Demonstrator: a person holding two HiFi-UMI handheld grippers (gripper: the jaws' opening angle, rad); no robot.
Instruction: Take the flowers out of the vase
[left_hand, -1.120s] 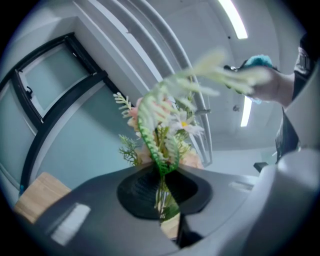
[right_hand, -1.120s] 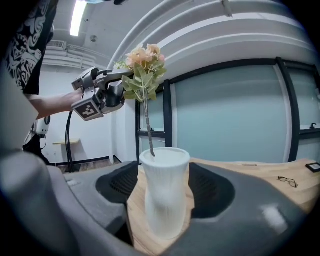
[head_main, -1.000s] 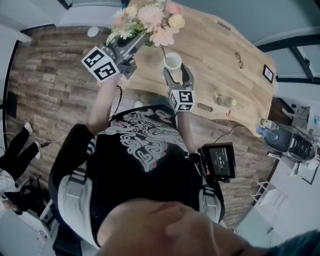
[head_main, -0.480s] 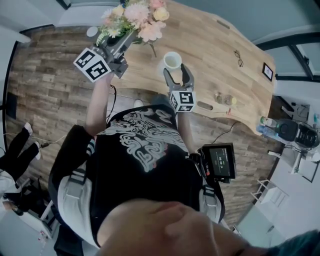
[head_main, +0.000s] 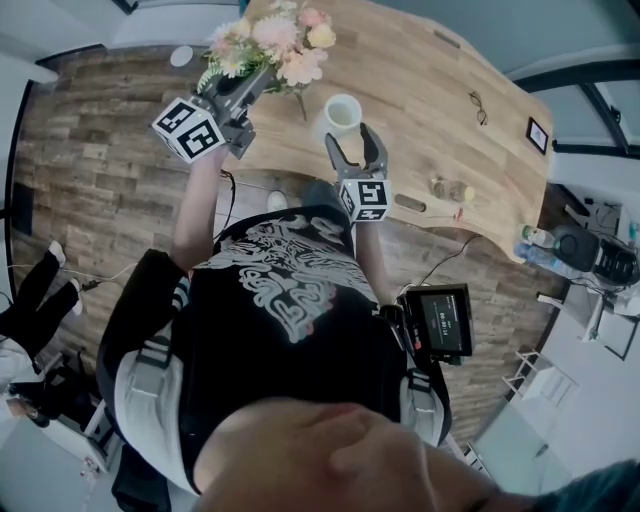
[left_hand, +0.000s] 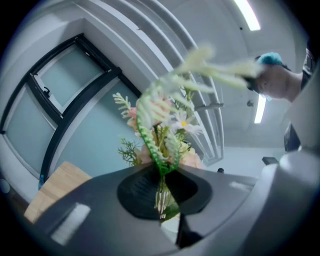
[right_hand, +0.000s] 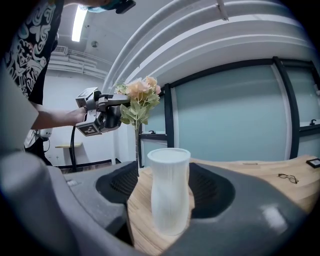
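Observation:
A bouquet of pink, cream and white flowers (head_main: 275, 45) hangs in the air over the left end of the wooden table (head_main: 420, 90). My left gripper (head_main: 262, 80) is shut on its stems. In the left gripper view the stems (left_hand: 161, 192) run between the closed jaws and the blooms (left_hand: 165, 125) fan out above. The white ribbed vase (head_main: 342, 112) stands empty on the table, right of the dangling stem ends. My right gripper (head_main: 355, 142) is open, one jaw on each side of the vase (right_hand: 170, 192), with small gaps. The right gripper view shows the bouquet (right_hand: 139, 97) up and left of the vase.
On the table's right part lie a pair of glasses (head_main: 479, 118), a small framed picture (head_main: 537, 147) and some small items (head_main: 447, 195) near the front edge. A screen device (head_main: 440, 322) hangs at my hip. Another person's legs (head_main: 35, 290) show at the far left.
The left gripper has carried the bouquet leftward away from the vase and then lowered it a little. The right gripper and the vase have stayed put.

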